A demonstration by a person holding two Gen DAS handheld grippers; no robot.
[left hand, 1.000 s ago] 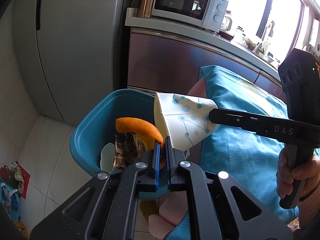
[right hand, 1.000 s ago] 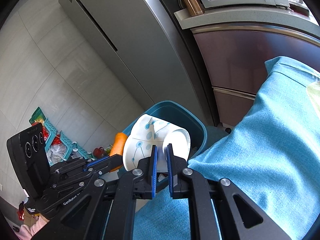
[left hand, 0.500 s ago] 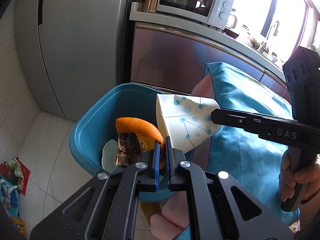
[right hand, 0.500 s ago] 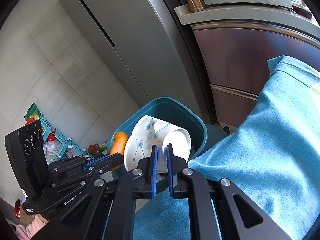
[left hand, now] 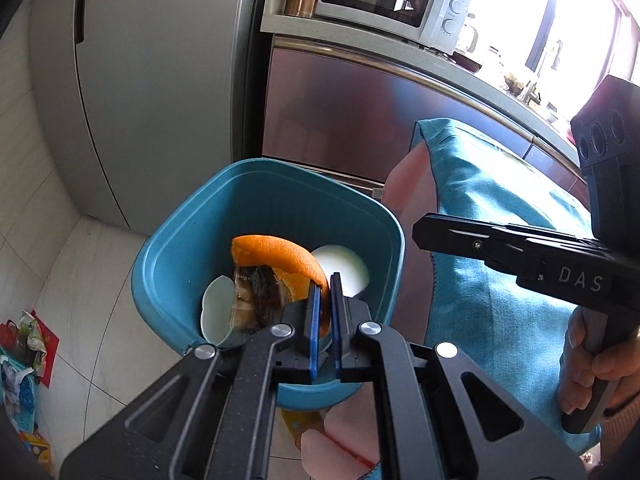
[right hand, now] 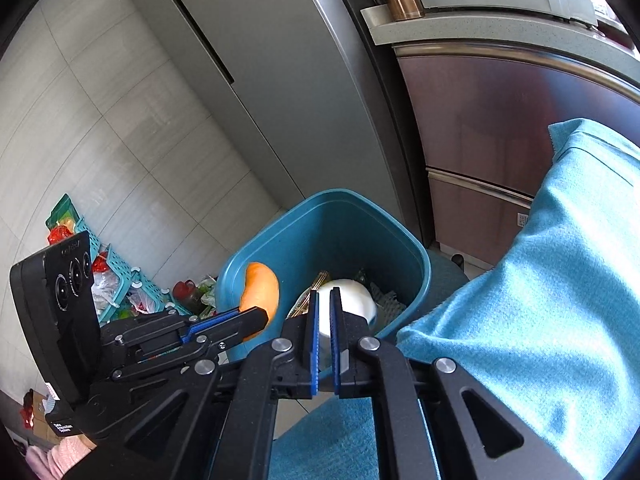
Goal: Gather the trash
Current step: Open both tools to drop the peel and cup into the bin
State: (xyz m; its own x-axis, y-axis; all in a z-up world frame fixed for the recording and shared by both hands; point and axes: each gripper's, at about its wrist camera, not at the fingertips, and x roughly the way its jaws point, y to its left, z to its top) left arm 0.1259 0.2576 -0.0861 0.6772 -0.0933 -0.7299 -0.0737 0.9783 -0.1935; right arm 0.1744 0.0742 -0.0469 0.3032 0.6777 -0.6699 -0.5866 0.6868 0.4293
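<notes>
A blue trash bin [left hand: 192,220] stands on the floor beside the cloth-covered table. My left gripper [left hand: 325,284] is shut on a curved orange peel [left hand: 276,252] and holds it over the bin's mouth. A white paper cup [left hand: 344,272] lies inside the bin on a brown wrapper and other scraps. My right gripper [right hand: 324,292] hovers above the bin [right hand: 336,200] with its jaws closing on nothing; the cup [right hand: 352,296] sits below its tips. In the right wrist view the left gripper [right hand: 262,314] shows at the left with the peel [right hand: 260,288].
A teal tablecloth [left hand: 500,200] hangs close against the bin's right side. Behind the bin are a grey fridge [left hand: 140,80] and a steel cabinet [left hand: 360,120] with a microwave on top. Teal baskets of clutter [right hand: 116,276] lie on the tiled floor to the left.
The dotted paper cup has left my right gripper and dropped into the bin. The left gripper still holds the orange peel over the bin.
</notes>
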